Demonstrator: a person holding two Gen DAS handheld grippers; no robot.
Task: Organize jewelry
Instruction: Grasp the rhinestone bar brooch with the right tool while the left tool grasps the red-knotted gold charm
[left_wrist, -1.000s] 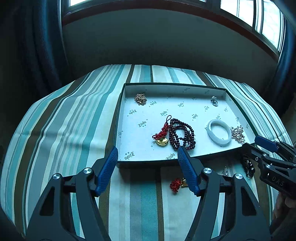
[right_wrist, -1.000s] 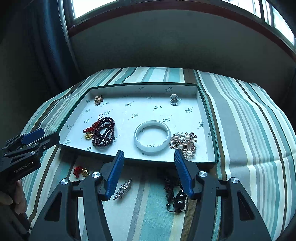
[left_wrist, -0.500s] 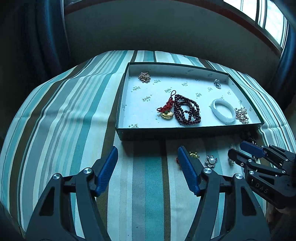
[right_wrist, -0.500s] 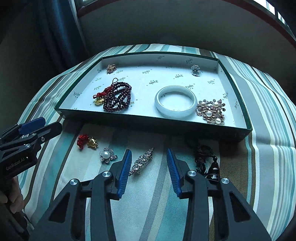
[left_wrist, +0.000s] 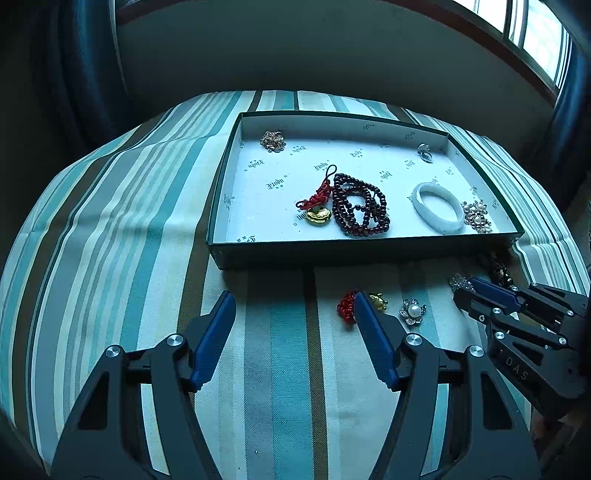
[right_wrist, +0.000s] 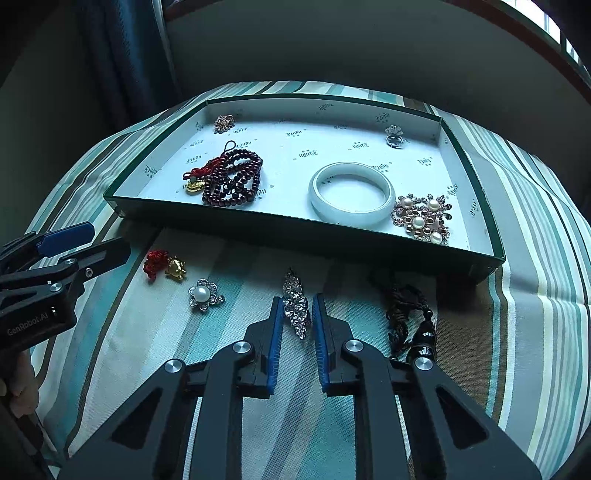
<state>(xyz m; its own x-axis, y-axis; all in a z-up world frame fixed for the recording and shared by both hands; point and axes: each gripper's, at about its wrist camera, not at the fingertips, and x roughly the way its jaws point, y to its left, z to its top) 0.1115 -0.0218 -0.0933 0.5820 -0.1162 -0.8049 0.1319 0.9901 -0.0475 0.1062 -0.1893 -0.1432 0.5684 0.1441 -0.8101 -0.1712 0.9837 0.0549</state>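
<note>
A green-walled tray (right_wrist: 303, 225) with a white floor holds a dark red bead string (right_wrist: 232, 177), a white bangle (right_wrist: 351, 192), a pearl brooch (right_wrist: 421, 219) and small pieces. On the striped cloth in front lie a rhinestone brooch (right_wrist: 297, 304), a pearl flower brooch (right_wrist: 203, 295), a red and gold charm (right_wrist: 164, 264) and a black tassel pendant (right_wrist: 413, 321). My right gripper (right_wrist: 297, 306) has its jaws narrowed around the rhinestone brooch with small gaps either side. My left gripper (left_wrist: 295, 306) is open over the cloth, beside the charm (left_wrist: 360, 301).
The tray (left_wrist: 362, 247) sits mid-table in the left wrist view. The striped cloth (left_wrist: 110, 240) drops off at the table's rounded edges. A dark wall, curtains and windows stand behind. The right gripper's side (left_wrist: 517, 317) shows at right.
Both grippers pulled back from the tray toward the loose pieces. My right gripper's jaws narrowed from wide open to close around the rhinestone brooch. The left jaws stayed open.
</note>
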